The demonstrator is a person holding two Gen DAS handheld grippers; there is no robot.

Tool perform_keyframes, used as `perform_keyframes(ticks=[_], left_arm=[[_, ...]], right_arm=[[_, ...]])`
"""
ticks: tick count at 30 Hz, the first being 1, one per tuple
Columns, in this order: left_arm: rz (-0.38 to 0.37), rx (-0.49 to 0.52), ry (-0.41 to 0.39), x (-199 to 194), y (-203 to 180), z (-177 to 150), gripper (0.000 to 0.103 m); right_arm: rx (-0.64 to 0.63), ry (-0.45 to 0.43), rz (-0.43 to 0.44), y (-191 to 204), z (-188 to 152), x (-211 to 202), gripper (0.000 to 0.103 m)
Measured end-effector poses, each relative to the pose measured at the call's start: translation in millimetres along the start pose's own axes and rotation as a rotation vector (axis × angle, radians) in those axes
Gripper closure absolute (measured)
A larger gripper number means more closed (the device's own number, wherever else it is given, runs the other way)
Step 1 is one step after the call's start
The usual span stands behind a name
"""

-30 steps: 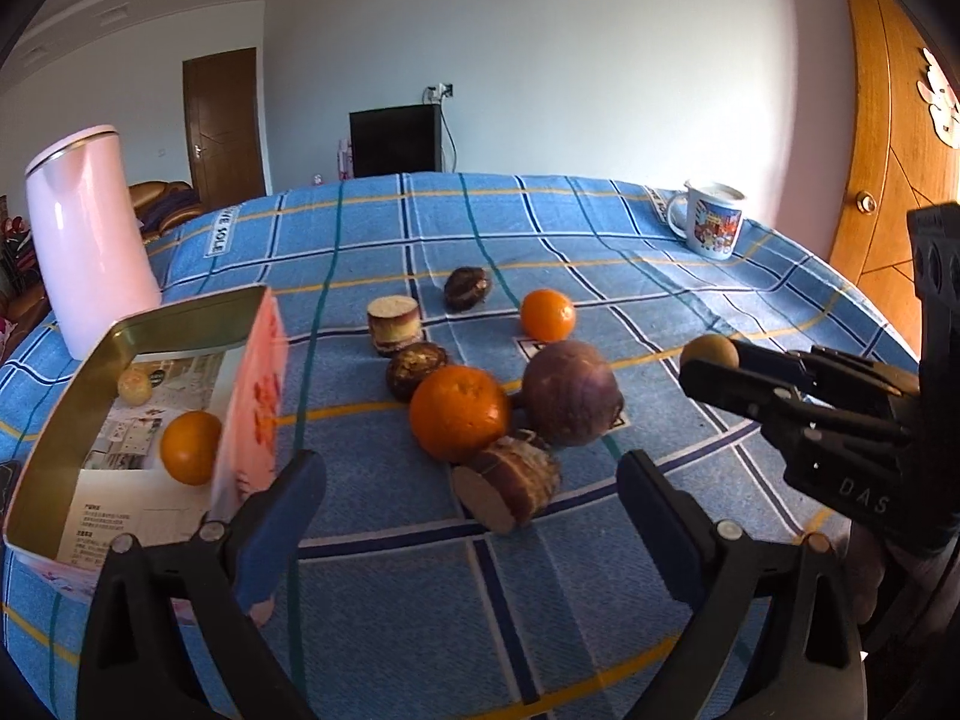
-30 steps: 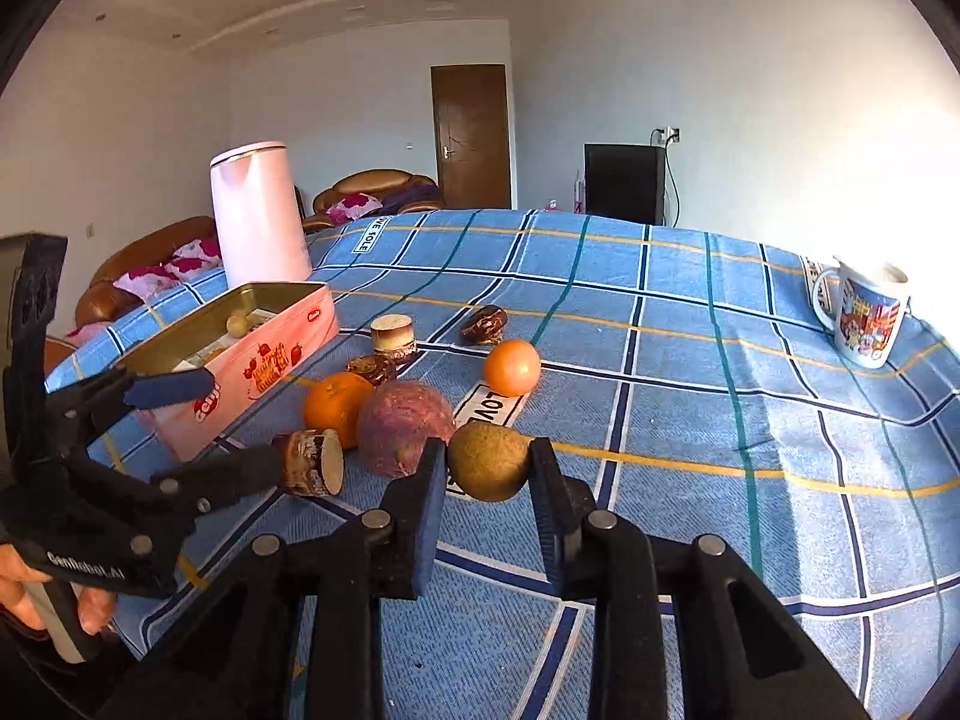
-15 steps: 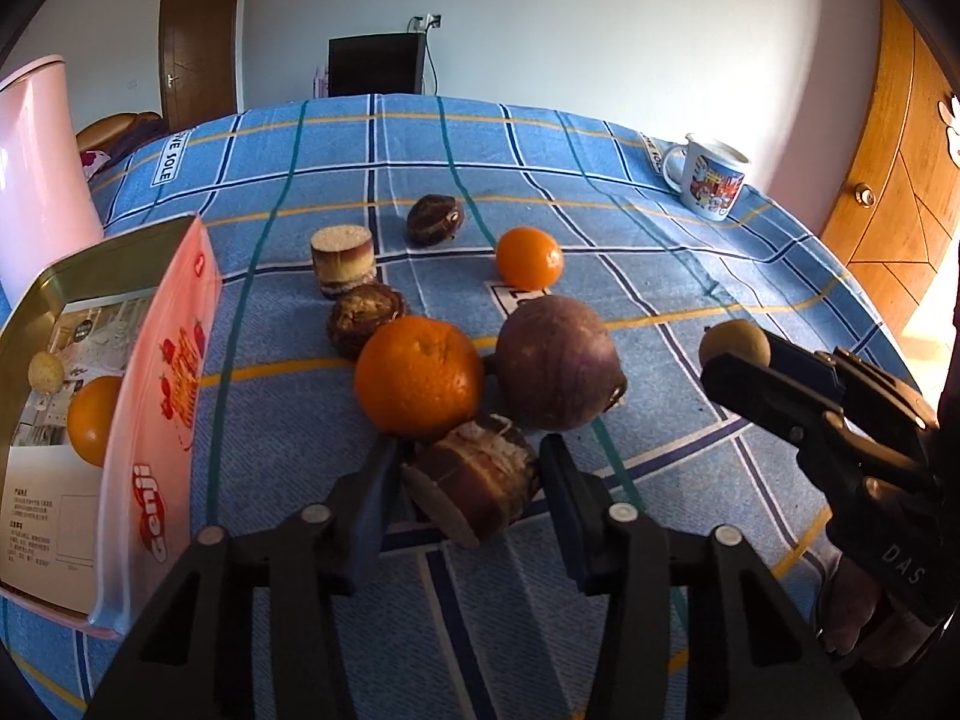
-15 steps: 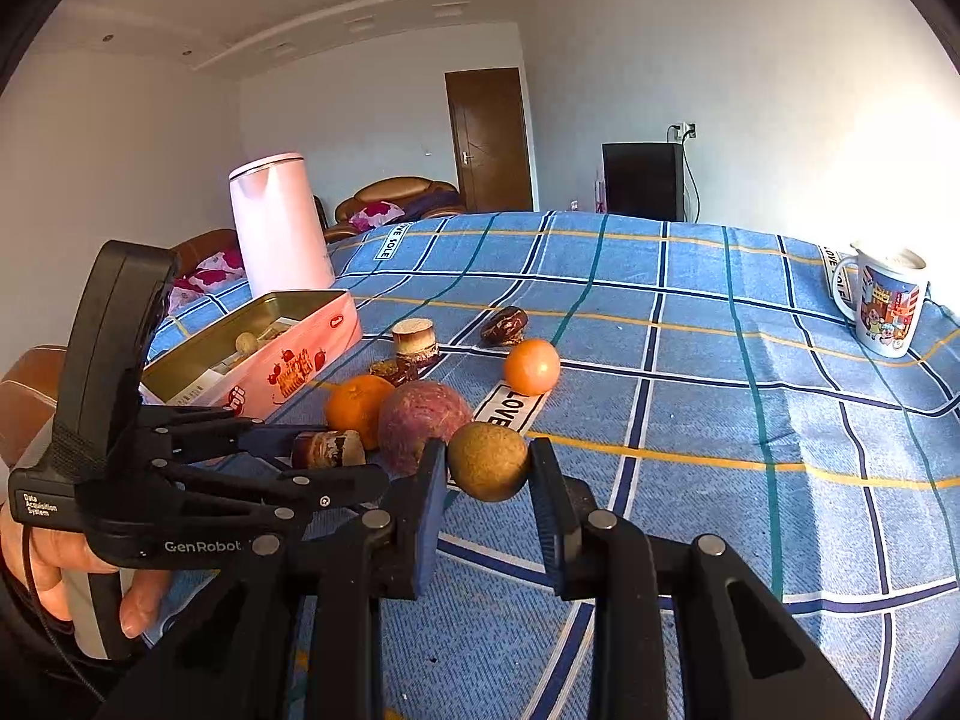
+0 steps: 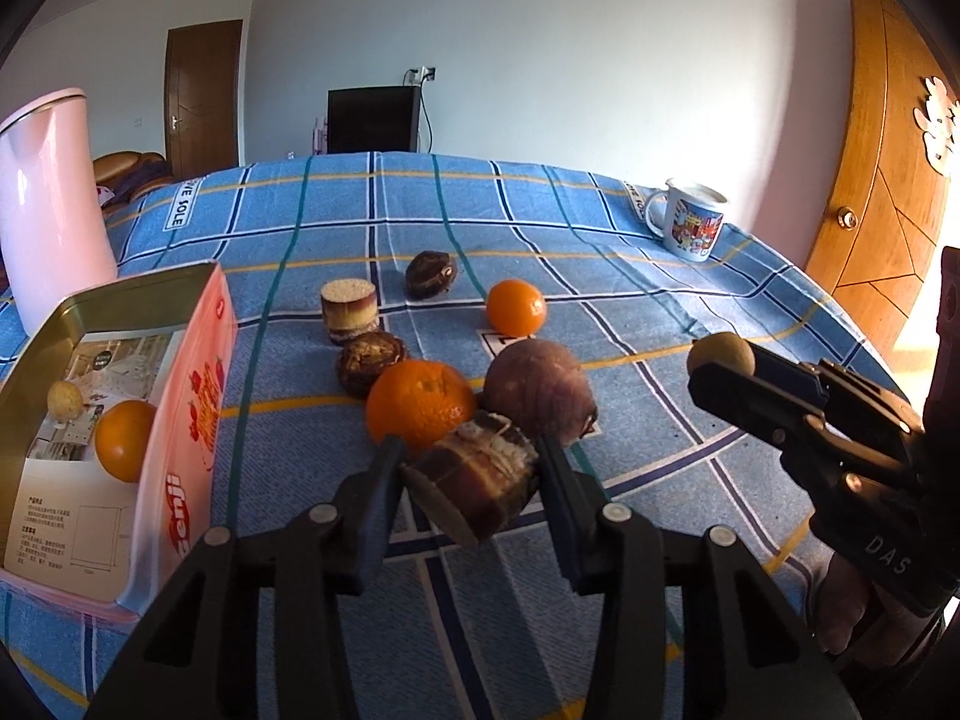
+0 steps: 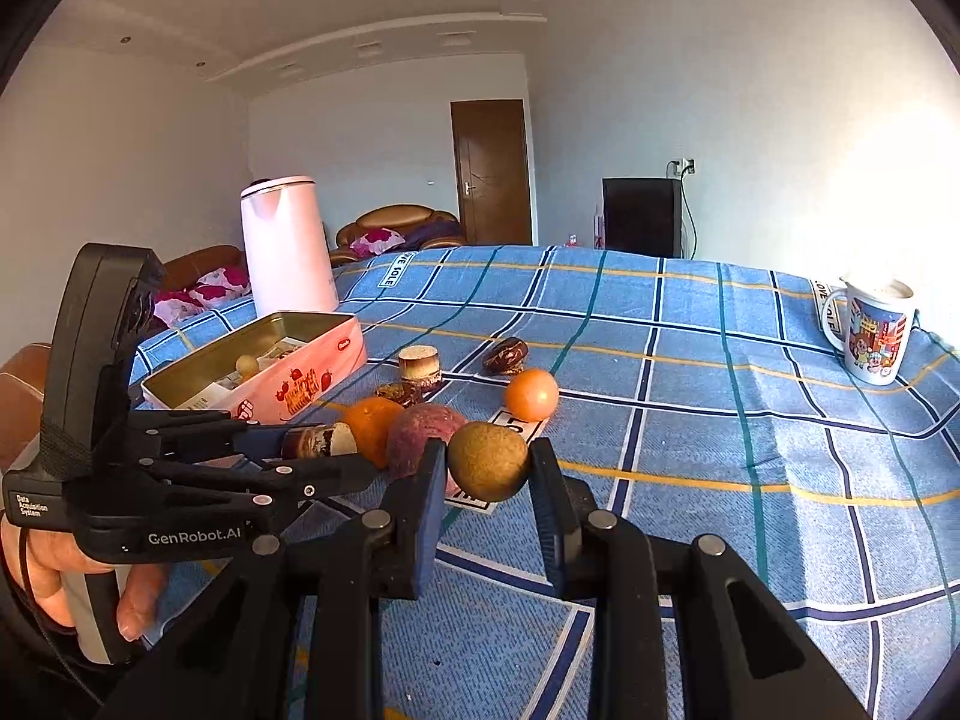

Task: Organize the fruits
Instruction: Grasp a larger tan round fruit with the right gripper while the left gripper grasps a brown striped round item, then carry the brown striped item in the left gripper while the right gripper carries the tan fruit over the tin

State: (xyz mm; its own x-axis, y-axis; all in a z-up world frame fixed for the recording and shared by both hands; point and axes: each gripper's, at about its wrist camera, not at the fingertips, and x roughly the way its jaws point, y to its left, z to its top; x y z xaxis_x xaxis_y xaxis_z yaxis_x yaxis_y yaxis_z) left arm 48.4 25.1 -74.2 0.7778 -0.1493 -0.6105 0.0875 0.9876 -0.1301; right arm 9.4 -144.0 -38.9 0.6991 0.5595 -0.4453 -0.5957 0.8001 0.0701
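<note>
My left gripper [image 5: 468,468] is shut on a brown cut sugarcane piece [image 5: 474,480], held just above the blue cloth in front of a big orange [image 5: 420,405] and a purple round fruit [image 5: 537,393]. My right gripper [image 6: 487,462] is shut on a tan round fruit [image 6: 487,461], lifted off the table; it also shows in the left wrist view [image 5: 720,354]. The pink tin box [image 5: 198,414] at the left holds an orange [image 5: 123,438] and a small pale fruit [image 5: 65,399].
A small orange [image 5: 516,307], a cane slice [image 5: 349,303], a brown nut-like fruit [image 5: 371,360] and a dark one [image 5: 431,274] lie on the cloth. A pink kettle [image 5: 48,204] stands behind the box. A mug [image 5: 690,227] sits far right.
My left gripper moved forward, closed on the sugarcane piece and lifted it slightly. My right gripper rose a little with the tan fruit.
</note>
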Motion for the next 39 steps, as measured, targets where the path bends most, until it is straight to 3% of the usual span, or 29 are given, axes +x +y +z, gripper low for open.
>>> perform_keyframes(ticks=[14, 39], left_arm=[[0.048, 0.053, -0.113, -14.6, -7.3, -4.4, 0.057], [0.104, 0.110, -0.206, -25.5, -17.3, -12.2, 0.057]], right_arm=[[-0.033, -0.072, -0.008, 5.9, -2.3, -11.5, 0.074], [-0.087, -0.157, -0.009, 14.3, -7.2, -25.4, 0.074]])
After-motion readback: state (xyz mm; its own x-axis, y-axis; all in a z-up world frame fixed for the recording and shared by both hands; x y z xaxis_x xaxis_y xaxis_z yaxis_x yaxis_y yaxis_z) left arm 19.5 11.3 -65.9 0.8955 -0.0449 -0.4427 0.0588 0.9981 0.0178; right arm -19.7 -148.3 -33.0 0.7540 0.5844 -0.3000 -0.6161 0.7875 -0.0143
